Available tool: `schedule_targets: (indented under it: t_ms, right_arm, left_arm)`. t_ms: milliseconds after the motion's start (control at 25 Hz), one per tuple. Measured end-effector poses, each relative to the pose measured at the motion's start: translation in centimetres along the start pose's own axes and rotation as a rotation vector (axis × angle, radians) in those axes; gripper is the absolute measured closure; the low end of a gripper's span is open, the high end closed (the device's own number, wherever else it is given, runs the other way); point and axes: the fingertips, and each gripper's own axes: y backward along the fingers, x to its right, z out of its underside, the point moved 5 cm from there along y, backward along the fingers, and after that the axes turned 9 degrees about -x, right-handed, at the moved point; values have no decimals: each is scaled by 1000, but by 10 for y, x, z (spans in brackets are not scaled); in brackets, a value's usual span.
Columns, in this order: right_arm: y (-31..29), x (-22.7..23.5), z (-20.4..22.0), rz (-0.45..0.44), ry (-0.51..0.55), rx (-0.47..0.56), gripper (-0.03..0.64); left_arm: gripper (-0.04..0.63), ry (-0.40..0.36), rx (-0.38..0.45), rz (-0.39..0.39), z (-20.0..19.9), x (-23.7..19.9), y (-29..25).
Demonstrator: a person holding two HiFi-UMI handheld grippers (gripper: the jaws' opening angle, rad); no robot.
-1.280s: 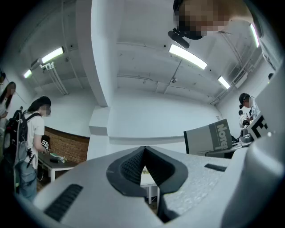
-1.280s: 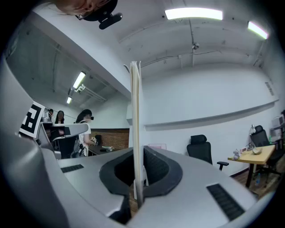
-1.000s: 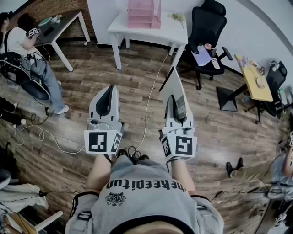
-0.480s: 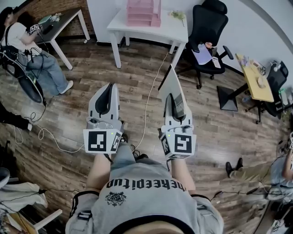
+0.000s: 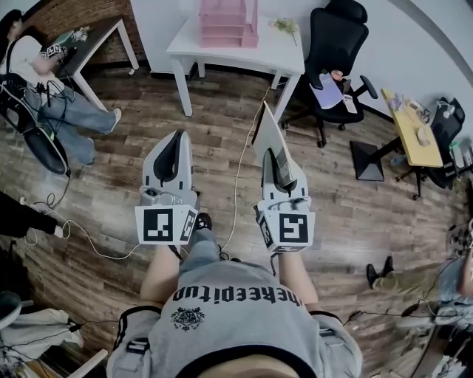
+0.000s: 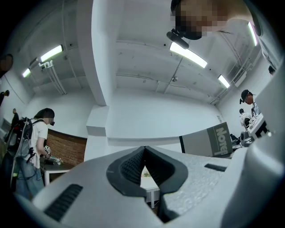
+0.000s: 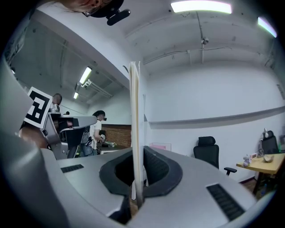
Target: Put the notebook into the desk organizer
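My right gripper point(image 5: 276, 155) is shut on a thin pale notebook point(image 5: 268, 135), held upright on edge above the wooden floor. In the right gripper view the notebook point(image 7: 135, 129) stands edge-on between the dark pads point(image 7: 153, 171) of the right gripper point(image 7: 136, 153). My left gripper point(image 5: 177, 140) holds nothing, and its jaws meet at the tips point(image 6: 144, 149). From the left gripper view the notebook's cover point(image 6: 209, 141) shows at the right. The pink desk organizer point(image 5: 228, 21) stands on a white table point(image 5: 284, 55) ahead, well apart from both grippers. The organizer point(image 7: 160, 146) appears small and far off beyond the right jaws.
A black office chair point(image 5: 336, 44) stands right of the white table. A yellow desk point(image 5: 414, 133) is at the far right and a dark table point(image 5: 100, 33) at the far left, with a seated person point(image 5: 37, 81) beside it. A white cable point(image 5: 240, 170) trails over the floor.
Both grippers and the notebook have come nearer to the white table with the organizer. The person holding them has stepped forward. The grip on the notebook is unchanged.
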Motion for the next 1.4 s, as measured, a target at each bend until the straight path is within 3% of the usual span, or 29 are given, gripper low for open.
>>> schedule_targets:
  t_ms: [680, 1160, 1400]
  right_arm:
    - [-203, -19, -38, 108, -46, 44, 606]
    - [-275, -23, -31, 119, -64, 9, 606]
    - [-319, -13, -30, 116, -57, 17, 606]
  left_arm:
    - [592, 15, 38, 30, 14, -172, -148]
    - [592, 28, 18, 81, 40, -215, -206]
    - [592, -13, 33, 37, 49, -241, -234]
